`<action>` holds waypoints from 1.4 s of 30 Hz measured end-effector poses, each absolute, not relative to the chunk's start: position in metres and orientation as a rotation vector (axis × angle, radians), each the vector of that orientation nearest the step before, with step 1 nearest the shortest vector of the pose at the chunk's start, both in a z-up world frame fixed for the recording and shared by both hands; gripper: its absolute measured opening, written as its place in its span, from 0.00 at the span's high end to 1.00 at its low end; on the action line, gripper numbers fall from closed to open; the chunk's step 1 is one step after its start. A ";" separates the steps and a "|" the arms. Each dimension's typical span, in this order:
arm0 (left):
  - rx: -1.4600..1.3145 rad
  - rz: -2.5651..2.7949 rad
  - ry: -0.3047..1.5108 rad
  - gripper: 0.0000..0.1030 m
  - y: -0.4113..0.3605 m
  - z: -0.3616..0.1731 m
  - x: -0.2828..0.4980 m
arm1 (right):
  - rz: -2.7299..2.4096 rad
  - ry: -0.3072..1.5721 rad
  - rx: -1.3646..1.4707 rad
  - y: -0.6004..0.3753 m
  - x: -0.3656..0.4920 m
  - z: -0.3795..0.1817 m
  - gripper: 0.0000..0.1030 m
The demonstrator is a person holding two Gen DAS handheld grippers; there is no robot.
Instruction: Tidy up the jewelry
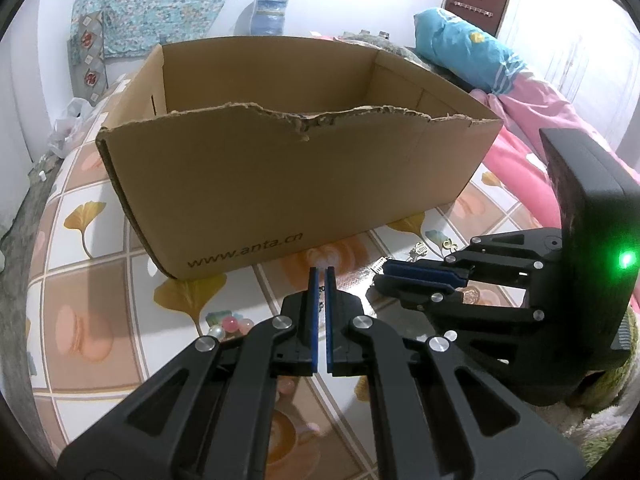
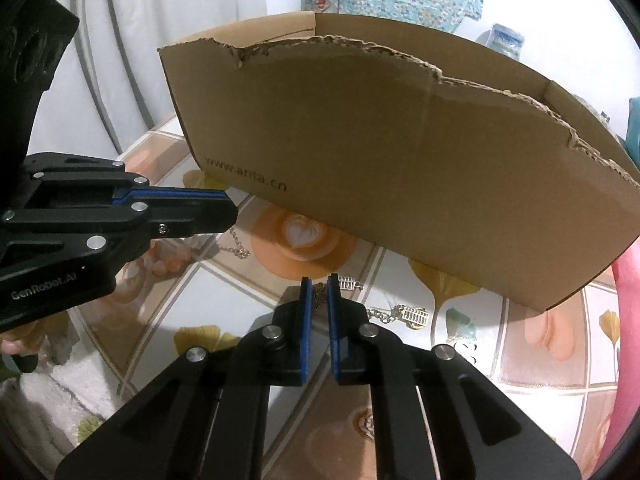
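In the right wrist view, the right gripper (image 2: 319, 283) sits nearest, its blue-padded fingers (image 2: 306, 312) drawn close together around a small bronze filigree pendant (image 2: 319, 294) that lies on the patterned cloth (image 2: 224, 280); the pads appear to pinch it, though the contact itself is hard to make out. Just to the right of those fingertips lies a small silver charm (image 2: 347, 282), and a little nearer the camera a second silver charm on a chain (image 2: 414, 314). To the left, the left gripper (image 2: 228, 210) reaches in sideways with its jaws together, a thin chain (image 2: 238, 244) trailing on the cloth just below its tip.

In the left wrist view, the left gripper (image 1: 319, 270) points forward with its blue pads nearly touching; a few dark links show in the slit between them, too small to tell whether they are clamped. A cluster of pastel beads (image 1: 228, 325) lies on the cloth just left of its linkage. The right gripper (image 1: 380, 274) comes in from the right, with silver charms (image 1: 420, 249) on the cloth beside its tip.

Beyond both grippers stands an open cardboard box (image 1: 280, 184) with a torn front rim and a printed web address. Behind it lie a pink blanket (image 1: 532, 152) and a blue pillow (image 1: 464, 50).
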State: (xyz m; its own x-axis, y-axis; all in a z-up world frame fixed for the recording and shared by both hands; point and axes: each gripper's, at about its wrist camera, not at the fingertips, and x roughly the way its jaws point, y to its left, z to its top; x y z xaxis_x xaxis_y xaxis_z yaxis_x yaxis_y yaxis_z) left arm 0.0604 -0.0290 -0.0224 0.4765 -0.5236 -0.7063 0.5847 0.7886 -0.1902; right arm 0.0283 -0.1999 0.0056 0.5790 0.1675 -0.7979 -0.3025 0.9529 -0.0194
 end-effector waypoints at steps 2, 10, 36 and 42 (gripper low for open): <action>0.079 -0.678 0.827 0.98 -0.028 -0.021 0.059 | 0.278 0.910 -0.150 -0.202 0.026 0.008 0.92; 0.028 -0.698 0.778 0.98 -0.017 0.003 0.050 | 0.286 0.854 -0.097 -0.211 0.015 0.030 0.92; 0.008 -0.804 0.962 0.98 -0.107 0.076 0.203 | 0.337 1.084 0.095 -0.301 0.182 0.091 0.92; -0.003 -0.746 1.105 0.98 -0.125 0.037 0.234 | 0.299 1.158 0.076 -0.304 0.208 0.073 0.92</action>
State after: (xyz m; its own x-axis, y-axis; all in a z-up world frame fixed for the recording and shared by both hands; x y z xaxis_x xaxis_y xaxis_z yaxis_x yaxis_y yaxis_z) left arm 0.2341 -0.1254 0.0371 0.2355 -0.5454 -0.8044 0.5421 0.7607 -0.3570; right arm 0.2085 -0.3040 0.0729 0.3662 0.2717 -0.8900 -0.1934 0.9578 0.2128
